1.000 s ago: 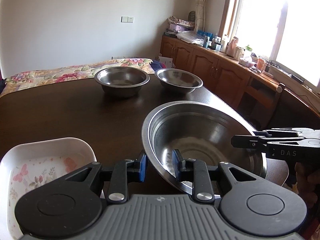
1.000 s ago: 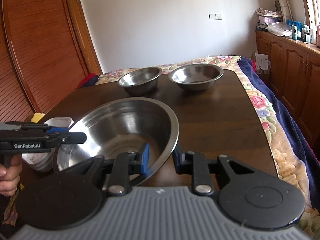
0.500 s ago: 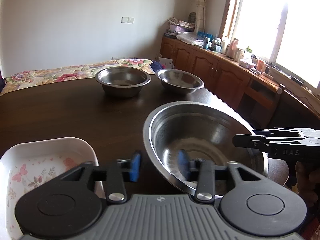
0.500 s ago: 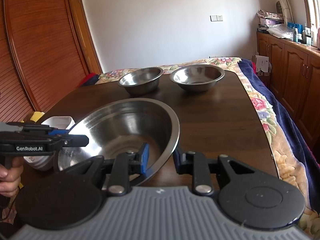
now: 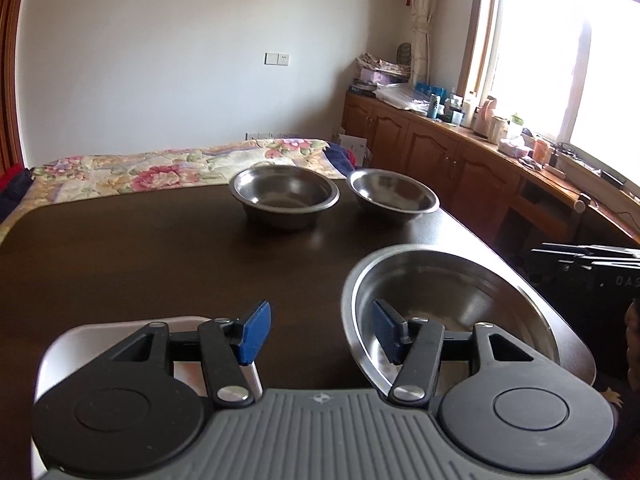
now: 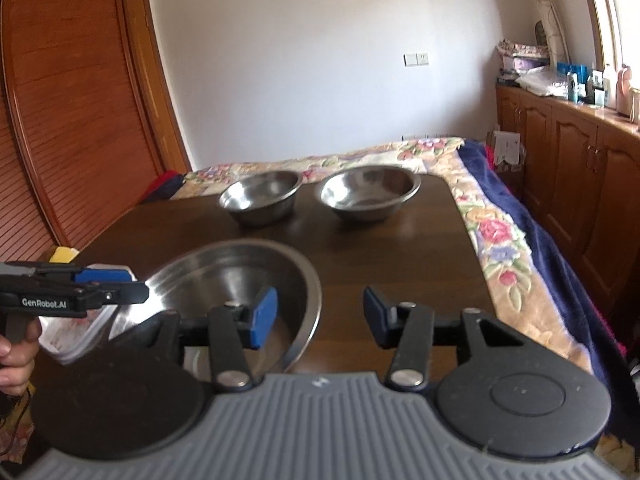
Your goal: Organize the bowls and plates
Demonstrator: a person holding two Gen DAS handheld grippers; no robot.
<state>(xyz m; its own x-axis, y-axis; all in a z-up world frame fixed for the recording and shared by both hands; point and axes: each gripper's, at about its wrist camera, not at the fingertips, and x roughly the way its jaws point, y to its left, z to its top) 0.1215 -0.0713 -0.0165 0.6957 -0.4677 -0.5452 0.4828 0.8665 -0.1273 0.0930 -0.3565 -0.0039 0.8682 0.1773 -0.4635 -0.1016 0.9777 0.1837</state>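
Letting go of the big bowl on the table, both my left gripper and right gripper have just been opening; two smaller bowls wait unstacked.

white dish: mostly hidden | counter items: too small

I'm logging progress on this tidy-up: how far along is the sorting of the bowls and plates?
Early on. Done: the large steel bowl sits on the dark wooden table, just released. In hand: nothing; the left tool and right tool have just been opening and straddle its rim without pressing. Left: two smaller steel bowls stand apart at the far edge, and the white floral dish is unstacked.
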